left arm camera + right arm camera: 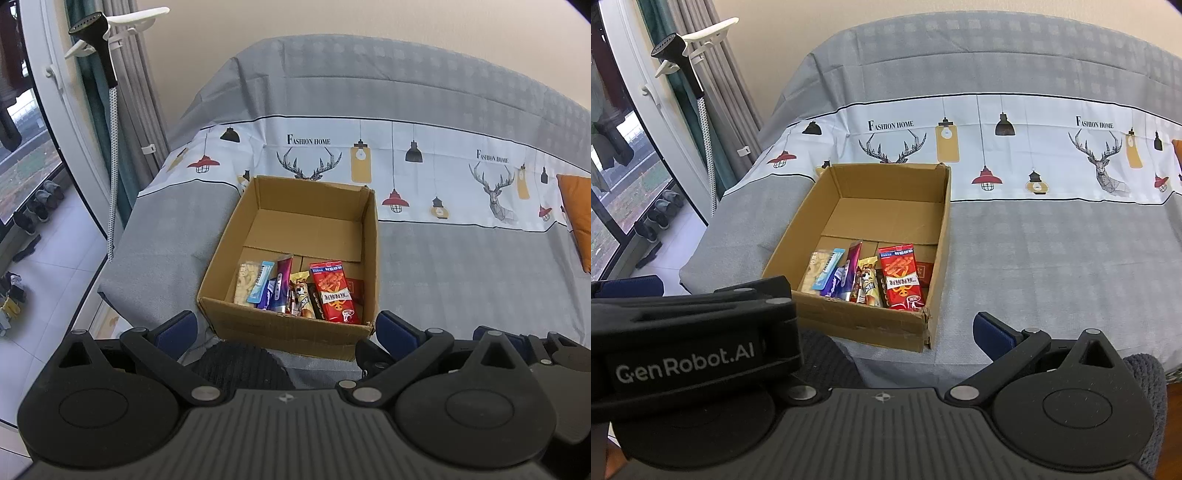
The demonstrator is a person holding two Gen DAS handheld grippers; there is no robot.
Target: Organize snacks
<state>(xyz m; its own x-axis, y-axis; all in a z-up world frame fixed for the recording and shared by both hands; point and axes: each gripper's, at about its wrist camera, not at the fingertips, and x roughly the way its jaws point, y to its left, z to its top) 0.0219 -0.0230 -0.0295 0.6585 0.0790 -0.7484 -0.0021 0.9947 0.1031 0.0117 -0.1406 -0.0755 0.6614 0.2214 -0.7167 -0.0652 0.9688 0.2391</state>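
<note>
An open cardboard box (365, 236) (942, 225) stands on the grey cloth-covered surface. Several snack packs lie in a row along its near wall: a red pack (334, 291) (901, 277), a yellow-brown pack (301, 291) (870, 282), a purple pack (281, 284) (851, 273) and a pale blue pack (260, 282) (827, 269). My left gripper (284, 328) is open and empty, just short of the box's near wall. My right gripper (879, 321) is open and empty, near the box's front right corner; the left gripper's body (690, 332) hides its left finger.
The cloth (461, 280) has a white band with deer and lamp prints. An orange cushion (578, 214) lies at the far right. A garment steamer on a pole (110, 110) and curtains stand left, by a window and floor with shoes (40, 203).
</note>
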